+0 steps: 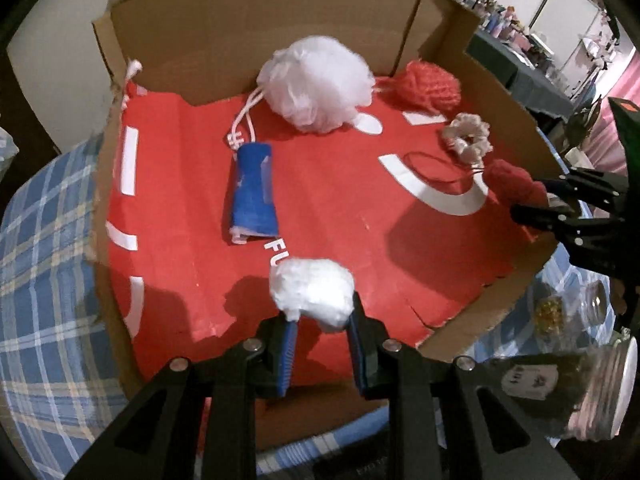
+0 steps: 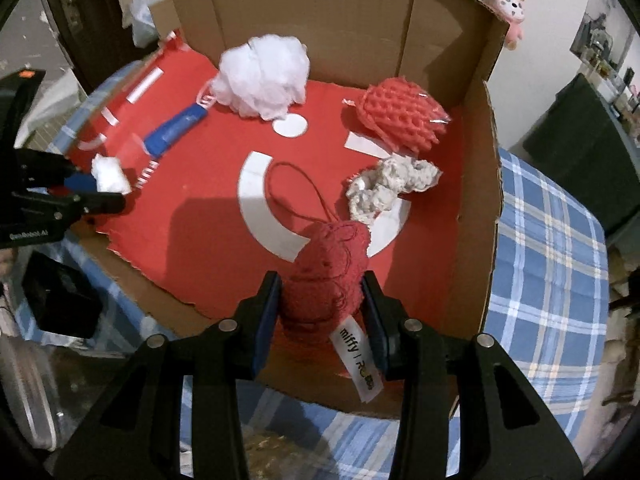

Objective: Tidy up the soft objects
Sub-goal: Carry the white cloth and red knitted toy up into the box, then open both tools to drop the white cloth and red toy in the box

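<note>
A cardboard box (image 1: 248, 20) (image 2: 476, 184) with a red printed floor lies open on a plaid cloth. My left gripper (image 1: 320, 320) is shut on a white cotton wad (image 1: 314, 292) (image 2: 109, 174) above the box's near edge. The right gripper (image 2: 322, 300) (image 1: 536, 204) is shut on a red knitted pouch (image 2: 328, 276) (image 1: 510, 180) with a loop cord and a white label, over the box's right side. Inside lie a white mesh bath pouf (image 1: 316, 84) (image 2: 262, 78), a blue rolled cloth (image 1: 254, 196) (image 2: 174, 130), a red mesh sponge (image 1: 430, 84) (image 2: 402, 116) and a cream scrunchie (image 1: 468, 140) (image 2: 390, 188).
The blue plaid tablecloth (image 1: 44, 280) (image 2: 548, 264) surrounds the box. Glass jars (image 1: 596, 384) stand by the box's near right corner in the left wrist view. A black device (image 2: 60, 300) sits at the left in the right wrist view. A pink plush toy (image 2: 510, 10) hangs on the wall.
</note>
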### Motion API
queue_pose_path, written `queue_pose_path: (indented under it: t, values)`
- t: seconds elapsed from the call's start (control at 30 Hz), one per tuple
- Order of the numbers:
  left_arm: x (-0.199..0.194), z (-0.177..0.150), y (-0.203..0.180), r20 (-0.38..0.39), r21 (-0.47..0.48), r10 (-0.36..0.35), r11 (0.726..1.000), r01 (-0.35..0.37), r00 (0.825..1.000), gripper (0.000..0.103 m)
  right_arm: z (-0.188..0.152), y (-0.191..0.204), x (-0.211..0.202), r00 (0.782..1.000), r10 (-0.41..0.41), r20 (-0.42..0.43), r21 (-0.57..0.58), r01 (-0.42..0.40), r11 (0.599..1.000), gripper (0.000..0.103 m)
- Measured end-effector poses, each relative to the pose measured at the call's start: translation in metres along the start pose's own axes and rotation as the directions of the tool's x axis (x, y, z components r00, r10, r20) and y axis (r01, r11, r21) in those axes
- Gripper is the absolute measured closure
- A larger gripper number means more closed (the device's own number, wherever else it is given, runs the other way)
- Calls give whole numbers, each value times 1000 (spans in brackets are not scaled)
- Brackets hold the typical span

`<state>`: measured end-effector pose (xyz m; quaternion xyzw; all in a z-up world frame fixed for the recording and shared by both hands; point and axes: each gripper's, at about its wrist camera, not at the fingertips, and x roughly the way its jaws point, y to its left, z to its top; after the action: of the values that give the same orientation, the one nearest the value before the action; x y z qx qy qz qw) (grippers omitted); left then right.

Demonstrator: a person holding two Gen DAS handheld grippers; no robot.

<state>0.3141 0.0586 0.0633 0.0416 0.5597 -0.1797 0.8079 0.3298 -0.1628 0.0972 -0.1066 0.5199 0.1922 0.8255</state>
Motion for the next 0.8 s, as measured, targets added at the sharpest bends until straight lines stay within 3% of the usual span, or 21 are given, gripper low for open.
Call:
queue_pose_path:
  t: [0.27,0.43,0.5,0.8]
  values:
    - [10,3,-2,-24,15,42,999,-41,999,77,5,9,17,996,-70,-60,-51,67,996,63]
    - [10,0,-6,-19,26,45,999,-45,999,63,6,10,20,994,-88,-66,-59,84,995,63]
    - [11,3,-10,-13,27,56,998,-56,998,53,5,9,20,993,-94,-70,-59,90,994,62]
    - [5,4,-5,8,24,49,999,-49,999,38,4,13,20,993,-97,-74,-78,91,993,53]
